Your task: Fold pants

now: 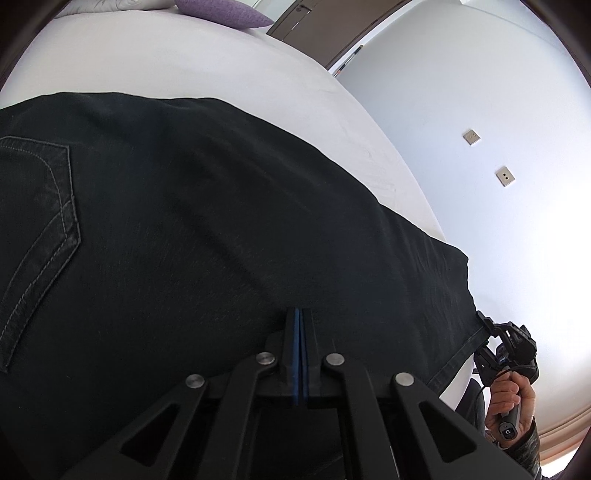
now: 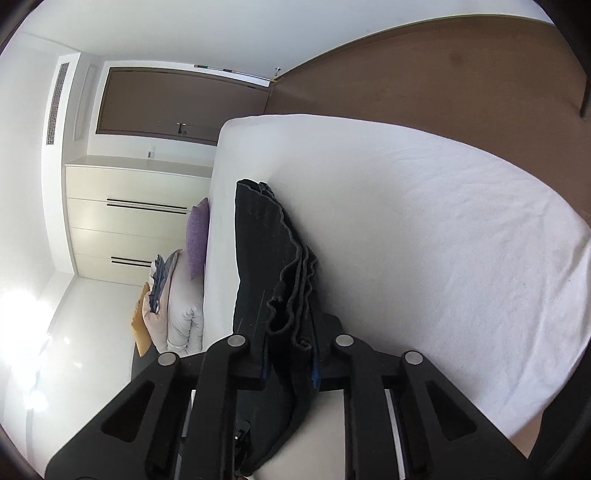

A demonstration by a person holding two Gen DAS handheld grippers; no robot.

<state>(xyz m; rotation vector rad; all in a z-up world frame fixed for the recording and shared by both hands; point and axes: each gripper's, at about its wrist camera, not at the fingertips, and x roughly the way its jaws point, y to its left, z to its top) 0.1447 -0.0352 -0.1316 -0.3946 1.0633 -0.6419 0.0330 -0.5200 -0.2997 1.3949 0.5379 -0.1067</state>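
Two grippers work one pair of black pants [image 1: 207,229] spread across a white bed [image 1: 155,62]. Seen from the left wrist camera, the dark denim fills most of the picture from 9 o'clock through the centre to 4 o'clock, with a stitched back pocket [image 1: 37,221] at 9 o'clock and a hemmed leg end running down toward 4 o'clock. The left gripper [image 1: 300,314] sits at 6 o'clock, its blue-lined jaws pressed together right at the edge of the fabric; whether any cloth is pinched between them cannot be told. At 4 o'clock the right gripper [image 1: 484,325] meets the hem of the leg, and a hand [image 1: 508,395] grips its handle just below. A purple pillow [image 1: 225,13] lies at 12 o'clock on the far part of the bed, and two wall plates [image 1: 487,155] show at 2 o'clock.

From the right wrist camera, the right gripper [image 2: 291,354] at 6 o'clock is clamped on bunched layers of the pants [image 2: 266,251], which rise as a folded stack toward the centre along the bed's [image 2: 424,229] left edge. A white dresser [image 2: 129,221] stands at 9 o'clock, with cushions [image 2: 166,295] piled on the floor at 8 o'clock.
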